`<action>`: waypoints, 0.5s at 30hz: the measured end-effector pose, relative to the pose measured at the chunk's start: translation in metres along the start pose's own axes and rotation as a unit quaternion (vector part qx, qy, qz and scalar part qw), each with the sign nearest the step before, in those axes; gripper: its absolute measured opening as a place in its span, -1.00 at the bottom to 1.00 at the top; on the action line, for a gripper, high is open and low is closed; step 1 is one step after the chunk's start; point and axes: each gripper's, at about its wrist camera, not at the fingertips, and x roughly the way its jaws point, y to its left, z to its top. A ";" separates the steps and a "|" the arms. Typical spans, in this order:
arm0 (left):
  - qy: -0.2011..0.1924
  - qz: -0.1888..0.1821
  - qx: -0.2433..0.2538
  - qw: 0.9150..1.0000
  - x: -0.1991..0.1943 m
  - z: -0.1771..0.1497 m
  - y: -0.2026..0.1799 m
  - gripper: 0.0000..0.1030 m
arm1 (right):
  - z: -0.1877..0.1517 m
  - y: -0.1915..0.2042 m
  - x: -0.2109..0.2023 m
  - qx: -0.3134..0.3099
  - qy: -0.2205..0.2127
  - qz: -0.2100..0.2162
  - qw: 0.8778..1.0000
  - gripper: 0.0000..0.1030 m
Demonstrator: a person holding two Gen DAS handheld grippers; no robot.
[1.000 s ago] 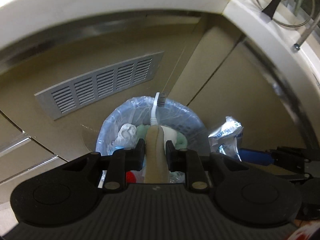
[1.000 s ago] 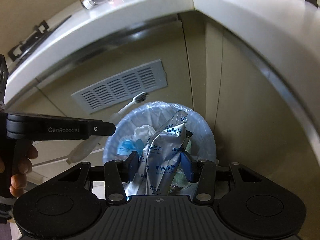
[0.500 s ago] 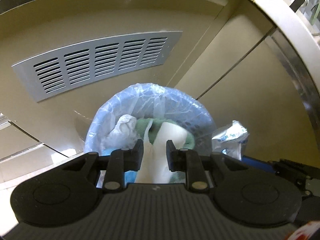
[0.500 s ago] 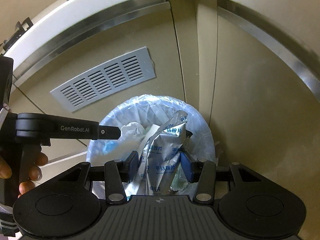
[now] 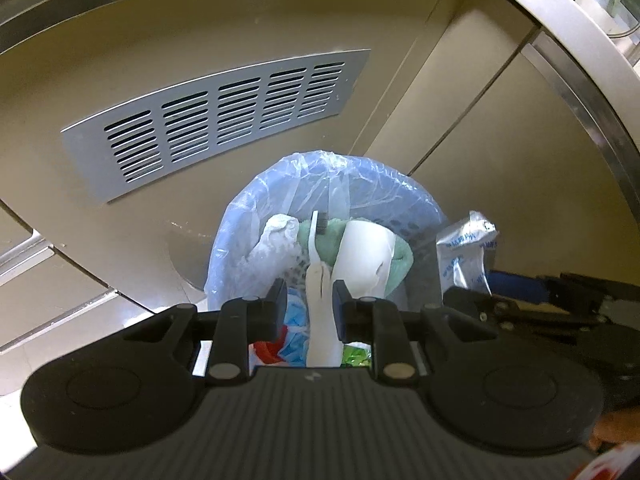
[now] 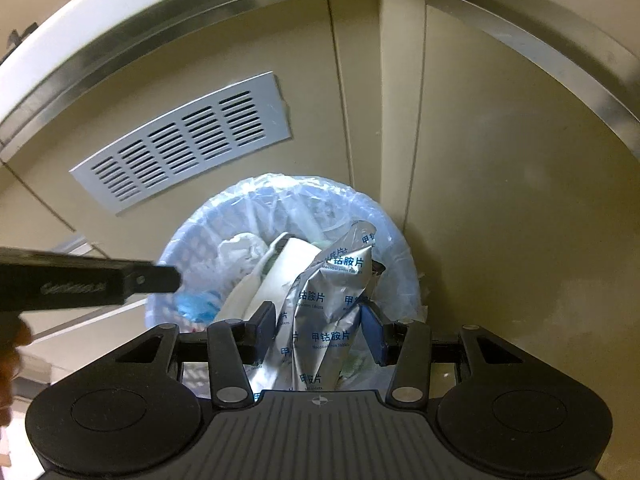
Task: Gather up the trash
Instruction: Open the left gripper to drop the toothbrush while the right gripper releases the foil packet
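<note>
Left gripper (image 5: pixel 309 306) clamps narrowly on a white toothbrush (image 5: pixel 320 276), head over the lined bin (image 5: pixel 392 184). Right gripper (image 6: pixel 318 326), jaws about half apart, grips a silver foil pouch (image 6: pixel 328 304) above the same bin. Bin sits in the cabinet corner, near the vent grille (image 5: pixel 216 120); counter edge overhangs. Bin floor hidden under trash; pouch base cut off.

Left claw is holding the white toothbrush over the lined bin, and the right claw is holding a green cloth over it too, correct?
Not quite. The right wrist view shows the right claw holds a silver foil medicine pouch, not a green cloth. The rest stands: the left claw holds the white toothbrush over the lined bin.
</note>
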 end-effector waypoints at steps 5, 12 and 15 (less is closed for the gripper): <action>0.000 0.002 -0.001 1.000 -0.004 -0.002 0.004 -0.55 | -0.001 -0.003 0.007 0.002 -0.002 -0.007 1.000 0.38; 0.000 0.008 0.007 1.000 -0.006 -0.005 0.004 -0.55 | -0.005 -0.008 0.002 0.007 0.001 -0.004 1.000 0.38; 0.000 0.008 0.008 1.000 -0.009 -0.006 0.003 -0.55 | -0.007 -0.008 -0.002 0.011 0.003 -0.001 1.000 0.38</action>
